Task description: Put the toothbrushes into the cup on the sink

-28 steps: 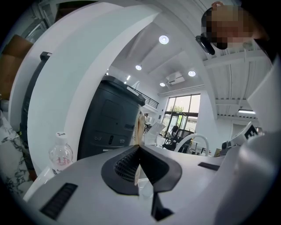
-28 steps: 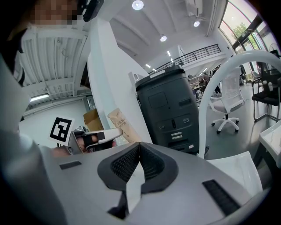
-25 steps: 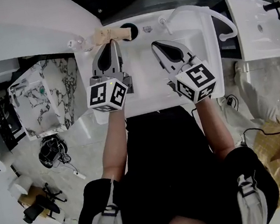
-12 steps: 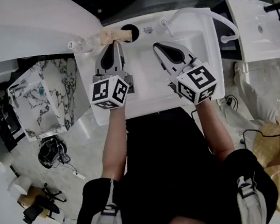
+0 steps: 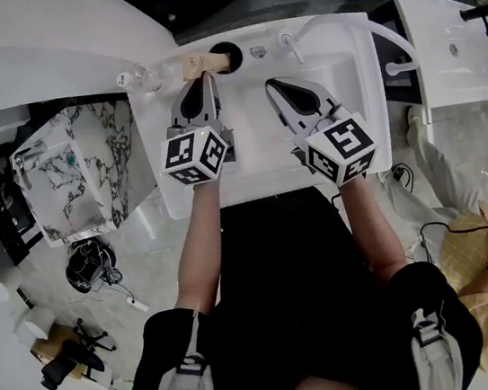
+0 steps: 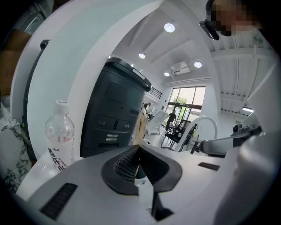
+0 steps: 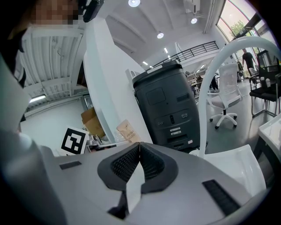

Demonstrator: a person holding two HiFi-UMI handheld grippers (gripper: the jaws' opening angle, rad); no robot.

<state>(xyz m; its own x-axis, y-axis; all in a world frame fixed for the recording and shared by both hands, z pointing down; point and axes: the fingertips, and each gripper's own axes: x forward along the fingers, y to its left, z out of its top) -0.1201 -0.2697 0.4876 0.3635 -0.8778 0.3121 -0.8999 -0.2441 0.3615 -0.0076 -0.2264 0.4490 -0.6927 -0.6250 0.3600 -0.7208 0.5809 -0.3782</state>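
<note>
Reaching toward the back ledge of the white ceramic sink (image 5: 363,81), the left claw (image 5: 203,78) has its two jaws pressed together at the tips. The left gripper view shows a slim beige toothbrush (image 6: 141,125) rising from just past that closed point, so I judge it is pinched there by one end. In the head view the toothbrush lies crosswise along the ledge with its far end at the rim of the dark round cup (image 5: 225,56). Holding it by the end probably leaves the rest free to tip over the opening and slide in; whether any of it has entered the cup cannot be told. A clear plastic water bottle (image 5: 137,76) stands on the ledge just left of the toothbrush, near enough to be knocked if the claw swings that way. The right claw (image 5: 271,84) hangs over the basin with its jaws fully closed on nothing, apart from the cup and from the small pale tap (image 5: 287,42). Parked there, it seems placed to stay out of the left claw's path.
</note>
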